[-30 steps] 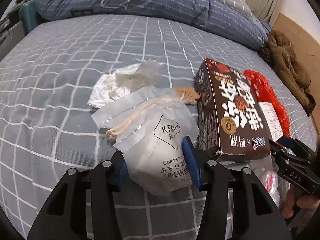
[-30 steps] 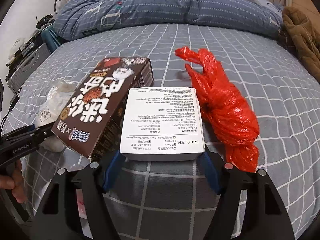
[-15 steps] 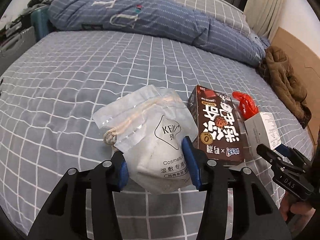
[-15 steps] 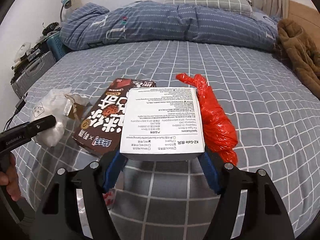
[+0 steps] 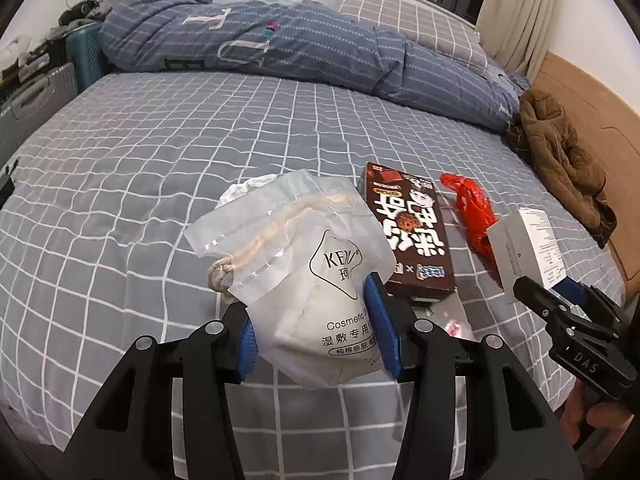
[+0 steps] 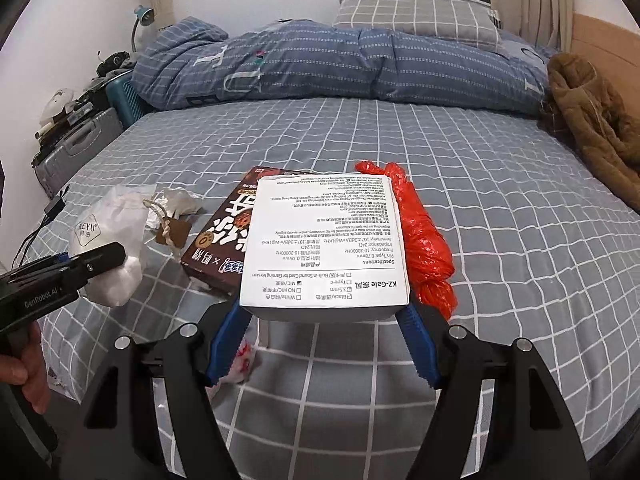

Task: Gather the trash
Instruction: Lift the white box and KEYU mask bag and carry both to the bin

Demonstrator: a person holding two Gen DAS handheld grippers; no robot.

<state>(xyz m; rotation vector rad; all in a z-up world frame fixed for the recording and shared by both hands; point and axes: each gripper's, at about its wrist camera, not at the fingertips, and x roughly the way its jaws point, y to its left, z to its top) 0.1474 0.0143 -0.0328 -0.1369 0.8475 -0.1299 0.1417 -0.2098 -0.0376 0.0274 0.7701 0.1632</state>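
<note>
Blue pads of the left tool (image 5: 320, 334) press on both sides of a white plastic pouch (image 5: 308, 276) printed with "Cosmetic" and a drawstring cord at its top — the pouch is pinched between them and held up above the bed (image 5: 160, 152). In the right wrist view the same pouch (image 6: 110, 248) shows at the left edge, with the left tool (image 6: 80, 266) closed around it and a hand below.

The right tool (image 6: 322, 344) grips a white box (image 6: 326, 240) with small printed text across its top face, its blue pads set against the two near corners; the box sits lifted, hiding part of what lies behind. From the left wrist view this box (image 5: 528, 252) appears at the right, clamped in the right tool (image 5: 560, 300).

On the bed between the two tools lies a dark brown snack box (image 5: 408, 236), flat, with a cookie picture on it. Just beside it, toward the right, is a crumpled red plastic bag (image 6: 424, 240) — touching or nearly touching the brown box's edge. A crumpled white wrapper (image 6: 178, 204) and a small brown tag (image 6: 174, 232) lie left of the brown box.

Farther back, a blue striped duvet (image 6: 320, 68) is bunched across the bed, a grey checked pillow (image 6: 416, 16) behind it, and a brown coat (image 6: 588, 120) is heaped at the right edge.
</note>
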